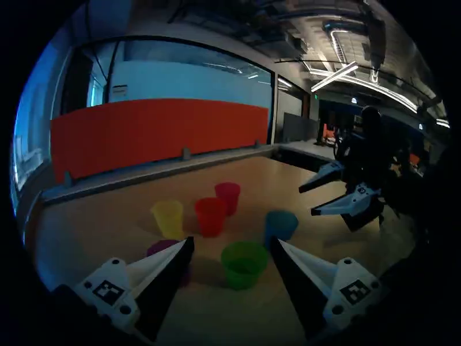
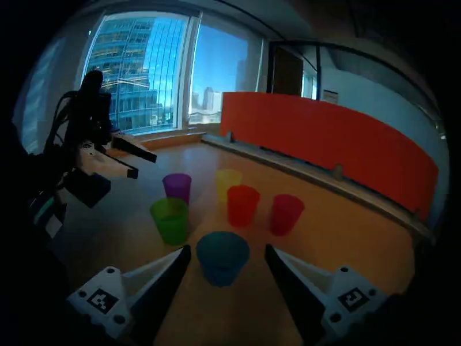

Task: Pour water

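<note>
Six plastic cups stand upright, clustered mid-table: green cup [image 1: 244, 264], blue cup [image 2: 222, 256], red cup [image 1: 210, 215], yellow cup [image 1: 168, 218], pink cup [image 1: 227, 196], purple cup [image 2: 177, 187]. Whether any holds water cannot be told. The left gripper [image 1: 231, 240], fingers spread, faces the green cup. The right gripper [image 2: 227, 248], also spread, faces the blue cup. Neither touches a cup. Bare wooden table [image 1: 259, 173] surrounds the cluster. An orange panel [image 1: 155, 132] lines its far edge, with windows [image 2: 144, 81] to one side.
</note>
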`<state>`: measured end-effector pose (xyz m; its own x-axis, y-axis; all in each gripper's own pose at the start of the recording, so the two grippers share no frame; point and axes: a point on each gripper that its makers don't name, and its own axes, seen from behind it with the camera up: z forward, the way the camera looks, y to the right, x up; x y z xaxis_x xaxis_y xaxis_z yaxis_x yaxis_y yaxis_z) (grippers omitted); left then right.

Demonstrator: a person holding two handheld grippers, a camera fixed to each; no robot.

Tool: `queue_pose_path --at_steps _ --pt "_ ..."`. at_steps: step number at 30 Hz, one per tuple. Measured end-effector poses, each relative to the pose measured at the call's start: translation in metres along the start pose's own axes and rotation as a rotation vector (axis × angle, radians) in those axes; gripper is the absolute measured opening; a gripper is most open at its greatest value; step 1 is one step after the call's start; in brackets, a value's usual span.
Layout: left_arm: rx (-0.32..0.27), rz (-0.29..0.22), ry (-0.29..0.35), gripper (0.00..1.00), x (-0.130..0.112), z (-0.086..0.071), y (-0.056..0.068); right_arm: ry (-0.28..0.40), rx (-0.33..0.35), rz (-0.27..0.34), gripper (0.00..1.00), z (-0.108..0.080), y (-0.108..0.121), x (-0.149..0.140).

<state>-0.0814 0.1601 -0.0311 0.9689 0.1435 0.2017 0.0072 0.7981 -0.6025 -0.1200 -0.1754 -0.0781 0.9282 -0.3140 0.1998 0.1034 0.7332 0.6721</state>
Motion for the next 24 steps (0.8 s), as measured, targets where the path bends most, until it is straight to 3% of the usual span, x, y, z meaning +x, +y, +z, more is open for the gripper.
queue_pose_path --at_steps 8,14,20,24 --pt "0.136 -0.045 0.093 0.97 0.016 -0.043 -0.036 0.063 -0.067 0.027 0.99 -0.023 0.001 0.011" --pt "0.206 -0.046 0.131 0.97 0.016 -0.064 -0.049 0.105 -0.135 0.032 0.99 -0.035 0.006 0.018" --pt "0.322 -0.043 0.165 0.97 0.015 -0.079 -0.073 0.169 -0.265 0.048 0.99 -0.045 0.025 0.031" --pt "0.412 -0.022 0.194 0.97 0.014 -0.087 -0.088 0.229 -0.393 0.071 0.99 -0.056 0.048 0.041"
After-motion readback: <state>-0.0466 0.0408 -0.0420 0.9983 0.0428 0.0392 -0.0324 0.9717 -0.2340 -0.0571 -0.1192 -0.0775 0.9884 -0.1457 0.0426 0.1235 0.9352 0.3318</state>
